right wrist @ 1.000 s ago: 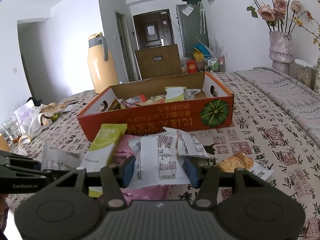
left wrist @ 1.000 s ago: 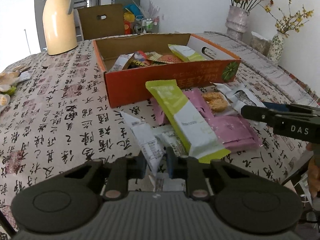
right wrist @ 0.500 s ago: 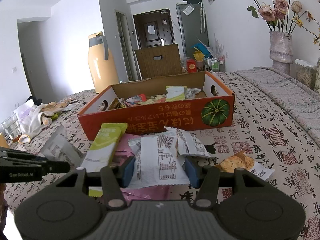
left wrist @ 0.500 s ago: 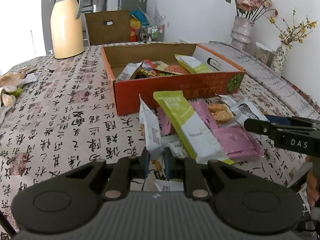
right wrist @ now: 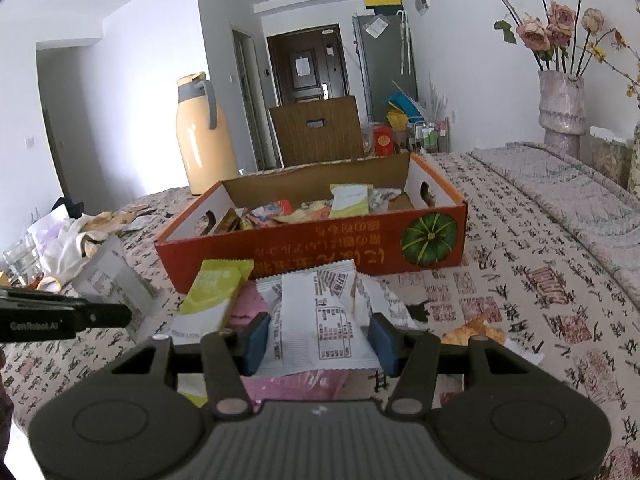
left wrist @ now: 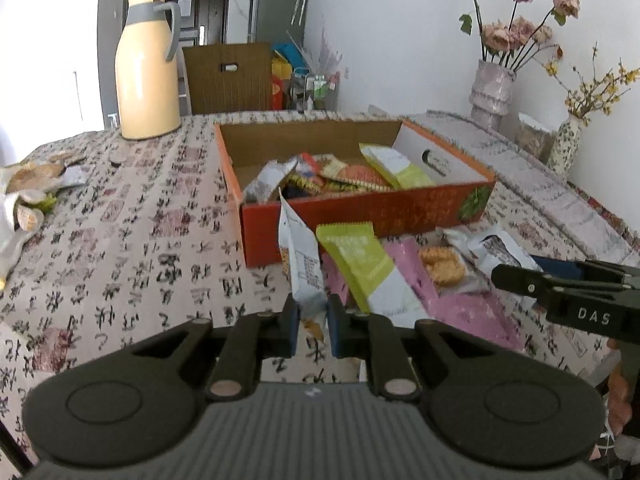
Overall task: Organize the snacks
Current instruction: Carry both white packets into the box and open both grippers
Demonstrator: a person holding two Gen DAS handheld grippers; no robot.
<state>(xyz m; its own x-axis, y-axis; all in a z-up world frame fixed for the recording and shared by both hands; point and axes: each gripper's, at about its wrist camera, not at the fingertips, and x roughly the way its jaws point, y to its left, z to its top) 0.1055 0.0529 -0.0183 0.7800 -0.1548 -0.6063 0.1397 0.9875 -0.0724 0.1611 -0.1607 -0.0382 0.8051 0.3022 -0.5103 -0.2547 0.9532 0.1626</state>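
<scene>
White packet (left wrist: 301, 268) gripped upright in left gripper (left wrist: 311, 322) fingers, near side of orange box (left wrist: 360, 208), right gripper (right wrist: 318, 338) fingers clamping another packet (right wrist: 320, 320), worktop (left wrist: 120, 248) patterned.

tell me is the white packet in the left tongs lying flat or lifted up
Lifted: the white packet stands on end, pinched at its bottom by the left tongs, above the tablecloth.

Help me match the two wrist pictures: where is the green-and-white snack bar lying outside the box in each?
Left wrist: green-and-white snack bar at centre, right of the packet the left gripper pinches.
Right wrist: lower left of centre, near the left fingertip.
Shared landmark: orange box just behind it.
</scene>
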